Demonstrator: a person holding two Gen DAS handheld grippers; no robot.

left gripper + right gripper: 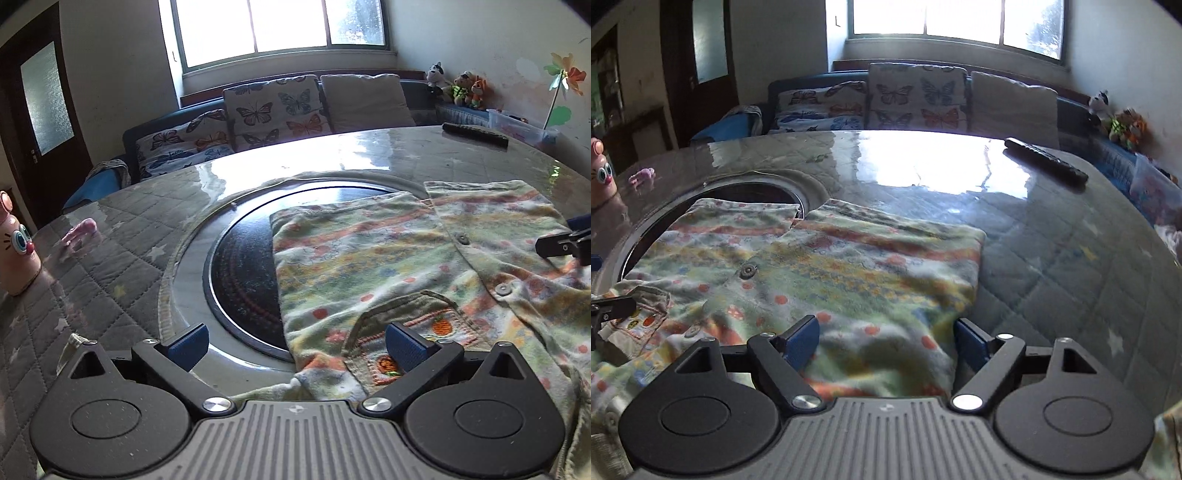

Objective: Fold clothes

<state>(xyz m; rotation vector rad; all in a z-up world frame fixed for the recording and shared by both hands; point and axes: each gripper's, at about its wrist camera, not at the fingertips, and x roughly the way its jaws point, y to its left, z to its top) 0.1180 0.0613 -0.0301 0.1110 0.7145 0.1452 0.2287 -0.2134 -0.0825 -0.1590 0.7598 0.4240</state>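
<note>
From the left wrist view, the left gripper [297,347] hangs low over the near edge of the shirt [406,266], its jaws spread wide with nothing between them. The pad at 3 o'clock sits over the small pocket [410,332] with the orange stitching; the pad at 9 o'clock is over the pale ring around the dark round plate [243,273] set into the surface [110,240]. The shirt lies flat, partly over that plate, running off toward 3 o'clock. Its button strip [480,262] runs from about 11 o'clock down to 5 o'clock, and the shirt's long axis seems to follow it. The far edge at 12 o'clock looks like the hem, though I cannot tell for certain. The right gripper [561,245] shows at 3 o'clock, just above the cloth.

To do this step well, the jaws should drop onto the near left edge and take both layers, not the pocket flap alone, before any lift.

From the right wrist view, the right gripper [886,341] also has its jaws spread and empty, straddling a rumpled near part of the shirt [849,258]; the pad at 3 o'clock is at the cloth's right edge. The button strip [748,271] lies toward 10 o'clock. A remote [1045,160] lies well apart at 1 o'clock. Both sides ought to close at matching points across the strip, so the fold comes up square and not skewed.
</note>
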